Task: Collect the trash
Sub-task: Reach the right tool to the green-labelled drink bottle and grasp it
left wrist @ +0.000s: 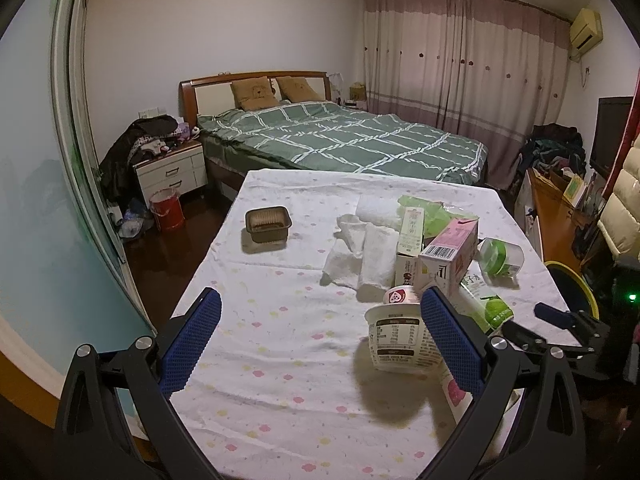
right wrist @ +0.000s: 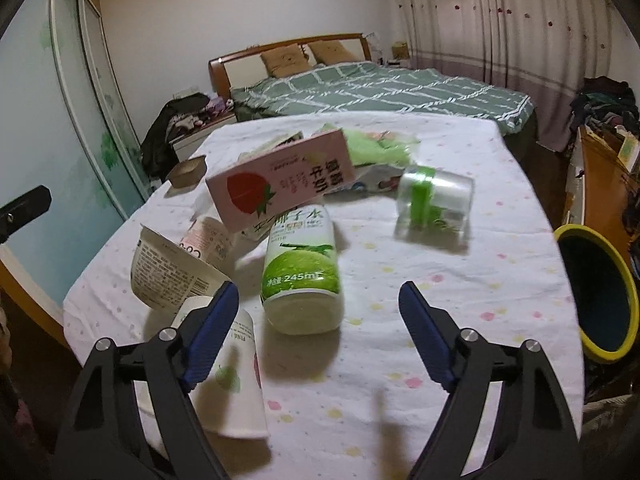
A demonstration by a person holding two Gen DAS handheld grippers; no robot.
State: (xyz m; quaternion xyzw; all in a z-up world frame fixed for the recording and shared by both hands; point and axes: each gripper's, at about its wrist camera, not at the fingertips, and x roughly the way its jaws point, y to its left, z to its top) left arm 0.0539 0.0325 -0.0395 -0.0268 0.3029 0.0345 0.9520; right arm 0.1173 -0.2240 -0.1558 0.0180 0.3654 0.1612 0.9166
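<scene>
Trash lies on a table with a white flowered cloth (left wrist: 280, 344). My left gripper (left wrist: 320, 304) is open and empty above the cloth; a white tub (left wrist: 400, 340) lies on its side by its right finger. My right gripper (right wrist: 318, 294) is open and empty, with a green coconut-water bottle (right wrist: 300, 268) lying between its fingers just ahead. A pink strawberry milk carton (right wrist: 280, 184) leans on the bottle. A clear cup with a green label (right wrist: 434, 204) lies further right. A white paper cup (right wrist: 232, 376) lies under the right gripper's left finger. A yellow-rimmed bin (right wrist: 592, 292) stands right of the table.
A brown plastic tray (left wrist: 267, 224) sits at the table's far left, crumpled white tissues (left wrist: 360, 252) and a green bag (left wrist: 432, 212) in the middle. A bed (left wrist: 340, 136) is behind the table, a nightstand (left wrist: 172, 172) and red bucket (left wrist: 166, 210) to the left.
</scene>
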